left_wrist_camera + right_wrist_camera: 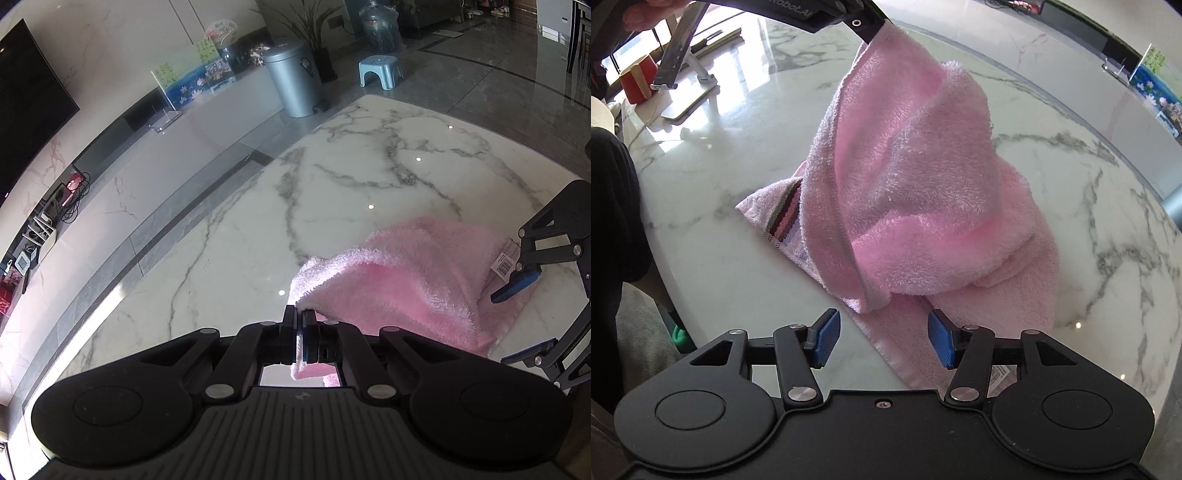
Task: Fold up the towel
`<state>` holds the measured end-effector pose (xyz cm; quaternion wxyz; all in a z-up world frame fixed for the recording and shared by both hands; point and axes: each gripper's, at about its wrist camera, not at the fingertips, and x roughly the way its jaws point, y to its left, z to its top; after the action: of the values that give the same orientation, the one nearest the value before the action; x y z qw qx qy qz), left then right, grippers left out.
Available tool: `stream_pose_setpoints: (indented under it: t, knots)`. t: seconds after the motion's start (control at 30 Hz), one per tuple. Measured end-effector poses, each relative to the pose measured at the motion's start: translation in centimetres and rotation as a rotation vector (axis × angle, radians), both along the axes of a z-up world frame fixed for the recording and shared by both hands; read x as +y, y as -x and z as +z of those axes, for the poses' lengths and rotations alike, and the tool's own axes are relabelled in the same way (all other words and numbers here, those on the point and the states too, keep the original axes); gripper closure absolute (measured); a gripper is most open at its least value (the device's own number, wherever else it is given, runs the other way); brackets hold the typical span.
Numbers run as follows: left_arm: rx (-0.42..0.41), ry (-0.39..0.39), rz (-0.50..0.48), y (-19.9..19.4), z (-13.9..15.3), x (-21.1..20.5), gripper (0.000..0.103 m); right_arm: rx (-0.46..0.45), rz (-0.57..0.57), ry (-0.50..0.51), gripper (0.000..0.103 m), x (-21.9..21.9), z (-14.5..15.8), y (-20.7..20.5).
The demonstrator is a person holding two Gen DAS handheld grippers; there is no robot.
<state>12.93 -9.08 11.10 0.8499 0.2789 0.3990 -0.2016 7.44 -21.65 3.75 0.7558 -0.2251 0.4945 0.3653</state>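
A pink towel (923,184) with a striped band at one end lies partly on the white marble table (720,258). My left gripper (298,317) is shut on one corner of the towel (406,280) and holds it lifted above the table, so the cloth hangs down in a drape. In the right wrist view the left gripper (877,31) shows at the top with the corner in it. My right gripper (882,338) is open, low over the towel's near edge, with nothing between its blue pads (823,339). It also shows at the right of the left wrist view (521,317).
A tablet stand (687,74) and a red cup (637,83) stand at the table's far left. A person's dark clothing (613,206) is at the left edge. Beyond the table are a grey bin (295,81), a blue stool (380,70) and a low TV cabinet (166,147).
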Motion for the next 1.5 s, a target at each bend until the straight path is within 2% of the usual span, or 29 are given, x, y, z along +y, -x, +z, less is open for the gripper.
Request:
stream_pose_setpoints:
  t: [0.17,0.23,0.27,0.33,0.5,0.9,1.13,1.5]
  knots:
    - [-0.007,0.011,0.014,-0.4,0.5,0.8,0.101,0.012,-0.085,-0.038,0.06,0.8,-1.6,-0.9]
    - [-0.011,0.014,0.023,-0.6,0.7,1.2,0.101,0.037,-0.133,-0.055,0.076,0.9,-2.2,-1.5]
    - [-0.013,0.015,0.029,-0.7,0.7,1.4,0.101,0.053,-0.157,-0.066,0.092,0.9,-2.4,-1.8]
    - [-0.018,0.012,0.041,-0.9,0.9,1.9,0.101,0.056,-0.174,-0.075,0.093,0.8,-2.3,-2.0]
    - [-0.033,0.007,0.079,-1.0,1.5,3.4,0.101,-0.029,-0.162,-0.033,0.097,0.7,0.7,-2.1]
    - [-0.133,0.014,0.125,1.0,6.2,4.7,0.101,-0.338,-0.233,0.067,0.097,-1.3,13.2,-3.1]
    - [-0.224,-0.005,0.123,3.5,10.2,4.3,0.101,-0.502,-0.248,0.051,0.098,-2.2,20.1,-0.6]
    - [-0.357,-0.061,0.097,8.3,15.5,2.2,0.101,-0.629,-0.252,0.038,0.101,-3.6,25.8,4.5]
